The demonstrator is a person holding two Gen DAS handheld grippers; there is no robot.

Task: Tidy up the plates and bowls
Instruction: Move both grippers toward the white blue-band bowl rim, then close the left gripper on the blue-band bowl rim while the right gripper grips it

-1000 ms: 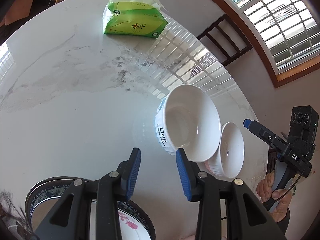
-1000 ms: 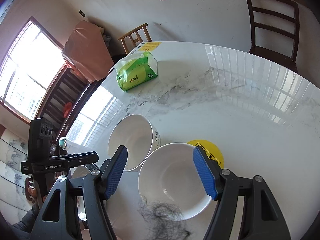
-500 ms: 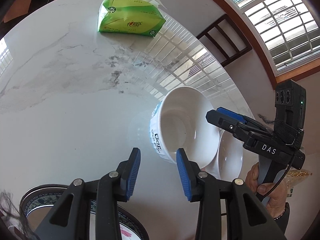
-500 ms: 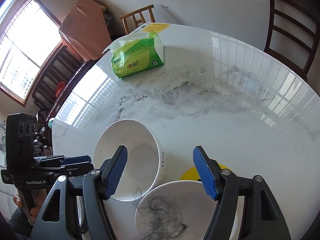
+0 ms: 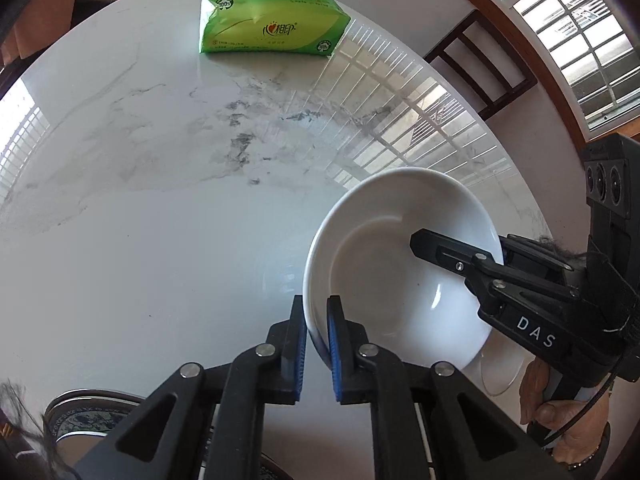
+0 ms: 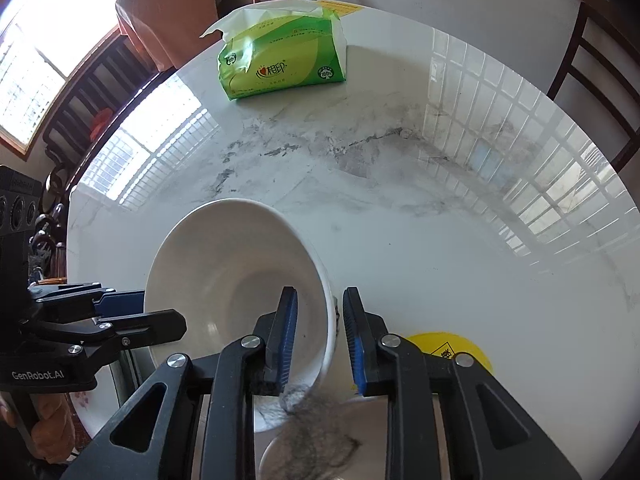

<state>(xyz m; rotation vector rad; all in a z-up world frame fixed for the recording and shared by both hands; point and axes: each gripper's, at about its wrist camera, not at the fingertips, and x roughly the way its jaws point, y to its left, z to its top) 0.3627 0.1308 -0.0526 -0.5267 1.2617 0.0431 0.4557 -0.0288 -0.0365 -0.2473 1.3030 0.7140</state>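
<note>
Both hand-held grippers clamp one bowl's opposite rims.
Your left hand-held gripper (image 5: 317,344) pinches the deep white ceramic bowl (image 5: 404,264) at its near rim; your right hand-held gripper (image 6: 320,332) grips the far rim, bowl on the marble surface (image 5: 160,200) between them.

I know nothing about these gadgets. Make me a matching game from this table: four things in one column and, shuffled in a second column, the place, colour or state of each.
Things
1. tissue pack
2. large white bowl
3. yellow disc
4. blue-patterned plate

Descriptions
A. flat on the table, partly hidden behind the right gripper
B. green, near the table's far edge
C. at the near edge, below the left gripper
D. rim clamped by both grippers

Pairs: 1-B, 2-D, 3-A, 4-C
</note>
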